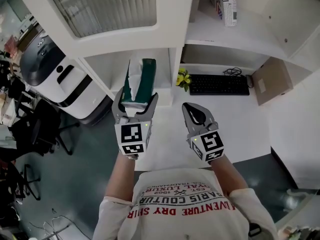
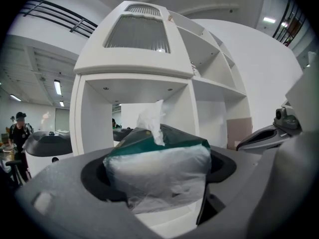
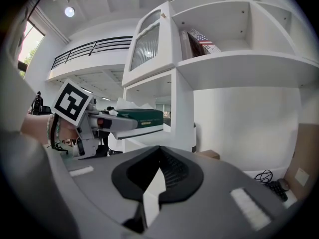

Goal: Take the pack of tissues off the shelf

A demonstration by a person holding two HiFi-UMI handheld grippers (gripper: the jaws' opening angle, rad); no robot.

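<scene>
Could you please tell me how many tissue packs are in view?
1: the pack of tissues, gripped by the left gripper at the shelf; others may be hidden.

This looks like an open-plan office: a black keyboard point(image 1: 219, 84) lies on a white desk point(image 1: 250, 121) beneath a white shelving unit point(image 1: 175, 29) holding books point(image 1: 227, 4). A large floor-standing copier point(image 1: 55, 76) stands alongside (black swivel chairs point(image 1: 42, 126) nearby), under strip ceiling lights point(image 2: 58, 87).

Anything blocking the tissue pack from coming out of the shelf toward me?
Nothing visible. The left gripper grips the tissue pack at the open shelf; its upright post stands apart to the right.
</scene>
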